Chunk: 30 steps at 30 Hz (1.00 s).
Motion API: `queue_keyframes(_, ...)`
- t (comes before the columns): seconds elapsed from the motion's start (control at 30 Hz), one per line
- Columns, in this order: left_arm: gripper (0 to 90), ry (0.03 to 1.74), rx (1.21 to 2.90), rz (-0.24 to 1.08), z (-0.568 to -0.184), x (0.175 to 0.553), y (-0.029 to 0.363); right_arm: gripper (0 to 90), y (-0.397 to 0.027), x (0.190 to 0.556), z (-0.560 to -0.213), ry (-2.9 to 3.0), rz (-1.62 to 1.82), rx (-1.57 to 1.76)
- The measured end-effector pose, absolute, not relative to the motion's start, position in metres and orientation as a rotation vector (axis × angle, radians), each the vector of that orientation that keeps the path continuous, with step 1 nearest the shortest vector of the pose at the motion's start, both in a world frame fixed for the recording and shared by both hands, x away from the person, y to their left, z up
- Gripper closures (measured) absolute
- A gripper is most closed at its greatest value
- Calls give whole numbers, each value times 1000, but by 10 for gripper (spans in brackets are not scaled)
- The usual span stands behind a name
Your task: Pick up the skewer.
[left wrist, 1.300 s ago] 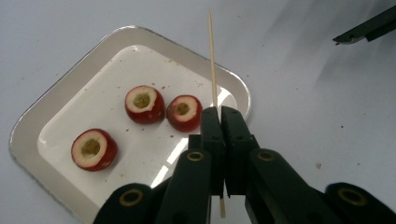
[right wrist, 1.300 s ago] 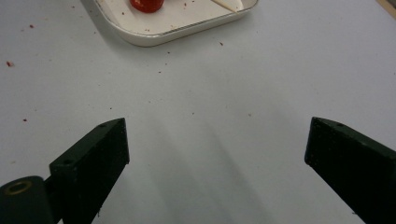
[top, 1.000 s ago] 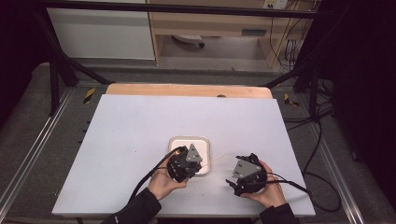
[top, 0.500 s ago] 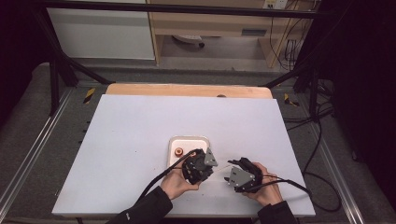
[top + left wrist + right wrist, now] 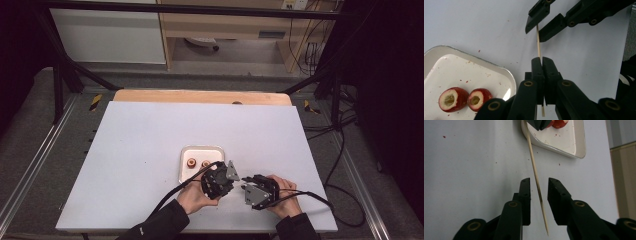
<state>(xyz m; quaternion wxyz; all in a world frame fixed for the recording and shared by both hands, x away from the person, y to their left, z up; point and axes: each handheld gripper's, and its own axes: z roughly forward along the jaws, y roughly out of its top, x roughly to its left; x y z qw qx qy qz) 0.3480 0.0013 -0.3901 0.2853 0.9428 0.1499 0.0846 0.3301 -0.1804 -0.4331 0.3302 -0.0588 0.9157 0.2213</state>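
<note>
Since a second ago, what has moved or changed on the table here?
The left gripper, shut on the thin wooden skewer, came off the white metal tray toward the right gripper. The right gripper's jaws have just been closing around the skewer's far end, a gap showing on both sides. The tray and its two cored red fruits stayed put.

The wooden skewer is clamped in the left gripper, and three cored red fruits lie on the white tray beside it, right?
Not quite: the left gripper view shows two cored red fruits on the white tray, not three. The rest holds: the left gripper is shut on the wooden skewer.
</note>
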Motion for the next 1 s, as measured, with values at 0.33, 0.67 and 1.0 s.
queue_keyframes(0.33,887,392,2531,221,-391,348,1,868,-180,330,-436,2388,512,-248)
queue_keyframes(0.67,834,440,2550,193,-388,355,5,890,-176,327,-434,2357,424,-326)
queue_keyframes(1.0,745,518,2712,72,-392,372,-4,890,-166,327,-433,2304,307,-431)
